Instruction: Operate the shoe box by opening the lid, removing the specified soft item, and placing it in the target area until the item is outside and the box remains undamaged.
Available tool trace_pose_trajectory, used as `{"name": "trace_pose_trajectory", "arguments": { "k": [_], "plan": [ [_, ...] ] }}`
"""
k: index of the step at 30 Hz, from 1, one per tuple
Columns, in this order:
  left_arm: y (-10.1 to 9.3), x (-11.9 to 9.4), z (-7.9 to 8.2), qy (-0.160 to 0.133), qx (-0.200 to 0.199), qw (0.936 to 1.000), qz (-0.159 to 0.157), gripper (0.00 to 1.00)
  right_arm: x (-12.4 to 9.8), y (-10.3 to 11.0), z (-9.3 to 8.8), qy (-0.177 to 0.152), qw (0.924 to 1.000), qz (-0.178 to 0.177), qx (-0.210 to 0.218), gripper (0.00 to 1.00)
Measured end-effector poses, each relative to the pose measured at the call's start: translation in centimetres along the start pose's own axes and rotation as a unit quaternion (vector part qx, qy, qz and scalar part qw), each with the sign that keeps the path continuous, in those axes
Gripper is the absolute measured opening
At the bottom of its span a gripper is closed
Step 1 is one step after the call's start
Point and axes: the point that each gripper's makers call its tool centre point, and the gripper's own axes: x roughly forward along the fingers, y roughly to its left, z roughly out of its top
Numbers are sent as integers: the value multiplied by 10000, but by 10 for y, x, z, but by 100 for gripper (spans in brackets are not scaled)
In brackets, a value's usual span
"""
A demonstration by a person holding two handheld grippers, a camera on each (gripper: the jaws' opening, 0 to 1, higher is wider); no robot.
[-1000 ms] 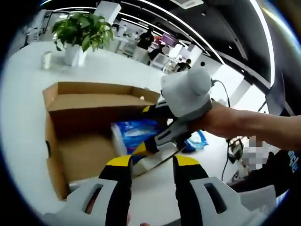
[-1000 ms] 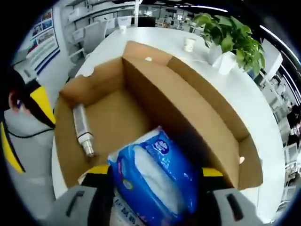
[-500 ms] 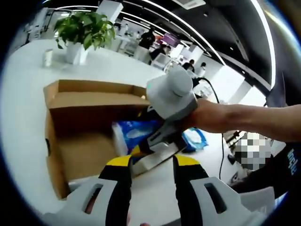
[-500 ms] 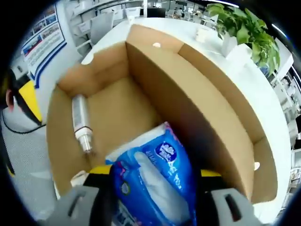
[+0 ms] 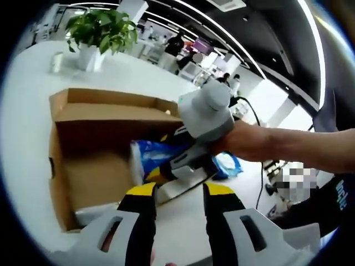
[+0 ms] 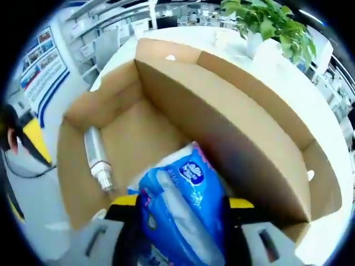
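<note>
An open cardboard shoe box (image 5: 91, 116) (image 6: 183, 94) lies on a white table. A blue-and-white soft tissue pack (image 6: 180, 213) (image 5: 150, 158) is inside it. My right gripper (image 6: 180, 221) is shut on the pack, one yellow-tipped finger (image 6: 125, 202) on each side. In the left gripper view that right gripper (image 5: 175, 169) reaches in from the right, held by a person's hand, over the box's near right corner. My left gripper (image 5: 177, 194) hovers open above the box's front edge with nothing between its fingers. A silver bottle (image 6: 99, 158) lies on the box floor.
A potted green plant (image 5: 100, 36) (image 6: 266, 25) and a small paper cup (image 5: 55, 62) stand on the table beyond the box. A blue bag (image 5: 228, 164) lies on the table to the right. A cable (image 5: 262, 172) runs off the table's right side. People stand in the far background.
The right gripper with the pack has shifted slightly; the pack sits a little higher against the box's long wall. My left gripper has barely moved.
</note>
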Motion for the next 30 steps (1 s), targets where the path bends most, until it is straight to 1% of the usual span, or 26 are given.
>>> {"name": "trace_pose_trajectory", "arguments": {
  "k": [1, 2, 3, 5, 6, 7, 8, 10, 12, 18, 26, 30],
  "plan": [
    [0, 0, -1, 10, -22, 10000, -18, 31, -3, -4, 5, -188, 9994, -68, 277, 46],
    [0, 0, -1, 16, -39, 10000, -24, 31, -4, -3, 7, -240, 9989, -29, 405, 41],
    [1, 0, -1, 8, -54, 10000, -15, 31, -6, -8, 9, -357, 9976, -73, 583, 36],
    [1, -1, 0, -6, -46, 10000, 3, 31, -12, -8, 11, -444, 9962, -79, 739, 23],
    [2, -1, 1, -8, -50, 10000, 9, 31, -14, -6, 13, -521, 9954, -22, 808, 14],
    [2, -1, 1, -14, -58, 10000, 14, 31, -15, -8, 18, -687, 9929, -59, 965, 6],
    [2, -1, 1, -19, -66, 10000, 14, 31, -15, -12, 17, -705, 9914, -161, 1095, 3],
    [2, -1, 1, -17, -67, 10000, 8, 31, -16, -7, 14, -740, 9901, -141, 1184, 1],
    [1, -1, 0, -4, -68, 10000, -4, 31, -17, -8, 14, -812, 9879, -144, 1311, 0],
    [3, -3, 1, -24, -74, 10000, 23, 30, -25, -3, 19, -871, 9878, -288, 1256, 0],
    [5, -3, 2, -39, -72, 9999, 59, 31, -40, 4, 33, -1103, 9862, -339, 1190, 0],
    [8, -4, 3, -57, -72, 9999, 116, 31, -49, 8, 39, -1235, 9842, -360, 1218, 0]
  ]
}}
